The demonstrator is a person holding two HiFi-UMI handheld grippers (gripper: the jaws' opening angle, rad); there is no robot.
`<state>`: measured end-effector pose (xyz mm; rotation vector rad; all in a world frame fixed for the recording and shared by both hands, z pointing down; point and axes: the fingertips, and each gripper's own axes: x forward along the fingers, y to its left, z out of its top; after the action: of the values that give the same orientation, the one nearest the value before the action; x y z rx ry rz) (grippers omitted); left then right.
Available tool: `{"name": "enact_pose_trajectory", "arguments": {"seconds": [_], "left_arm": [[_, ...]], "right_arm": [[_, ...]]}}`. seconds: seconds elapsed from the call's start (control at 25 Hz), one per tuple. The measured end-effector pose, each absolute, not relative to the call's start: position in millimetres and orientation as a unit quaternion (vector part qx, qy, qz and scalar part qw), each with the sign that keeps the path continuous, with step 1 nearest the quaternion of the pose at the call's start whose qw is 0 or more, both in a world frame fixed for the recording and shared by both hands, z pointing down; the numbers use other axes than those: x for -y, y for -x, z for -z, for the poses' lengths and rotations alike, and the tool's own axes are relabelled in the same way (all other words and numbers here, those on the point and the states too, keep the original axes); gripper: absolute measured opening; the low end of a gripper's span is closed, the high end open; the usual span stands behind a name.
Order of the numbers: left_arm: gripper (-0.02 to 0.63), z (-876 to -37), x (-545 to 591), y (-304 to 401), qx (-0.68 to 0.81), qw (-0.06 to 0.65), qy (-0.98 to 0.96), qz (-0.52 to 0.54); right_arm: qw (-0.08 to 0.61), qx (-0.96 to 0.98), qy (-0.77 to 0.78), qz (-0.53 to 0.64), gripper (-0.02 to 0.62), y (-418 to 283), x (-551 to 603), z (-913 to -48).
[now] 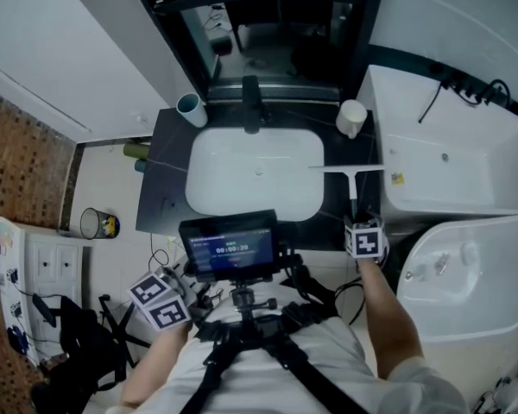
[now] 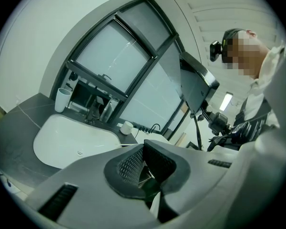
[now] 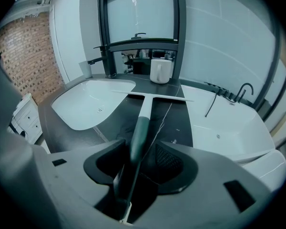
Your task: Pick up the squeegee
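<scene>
Right forearm (image 1: 387, 310) reaches out over the dark countertop (image 1: 160, 198), and the right gripper (image 3: 140, 162) tips steeply down at the counter's near right corner. Its claw stands apart, with the squeegee (image 1: 352, 179) handle running between the pads, which do not press on it. The squeegee lies flat on the counter just right of the washbasin (image 1: 242, 184), its blade crosswise at the far end. The left gripper (image 2: 144, 165) hangs back by the person's waist, nearly level, claw drawn together on nothing. A cup (image 1: 191, 108) stands upright at the basin's back left and a white mug (image 1: 351, 117) at its back right; what they hold I cannot tell.
</scene>
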<state>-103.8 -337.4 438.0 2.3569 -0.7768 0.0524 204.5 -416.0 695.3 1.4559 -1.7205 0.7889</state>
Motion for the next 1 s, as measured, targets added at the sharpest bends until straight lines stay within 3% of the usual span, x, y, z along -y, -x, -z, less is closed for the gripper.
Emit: {"name": "enact_pose_trajectory", "arguments": {"seconds": [0.52, 0.88, 1.0], "left_arm": [[-0.006, -438, 338, 102, 0.307, 0.319, -0.896, -0.019], [-0.006, -438, 336, 101, 0.311, 0.319, -0.895, -0.013], [-0.006, -437, 335, 103, 0.314, 0.319, -0.894, -0.008]], "right_arm": [[0.364, 0.670, -0.551, -0.340, 0.206, -206, 421, -702], [0.397, 0.656, -0.514, -0.385, 0.195, -202, 439, -694], [0.375, 0.666, -0.506, -0.399, 0.195, -193, 438, -693]]}}
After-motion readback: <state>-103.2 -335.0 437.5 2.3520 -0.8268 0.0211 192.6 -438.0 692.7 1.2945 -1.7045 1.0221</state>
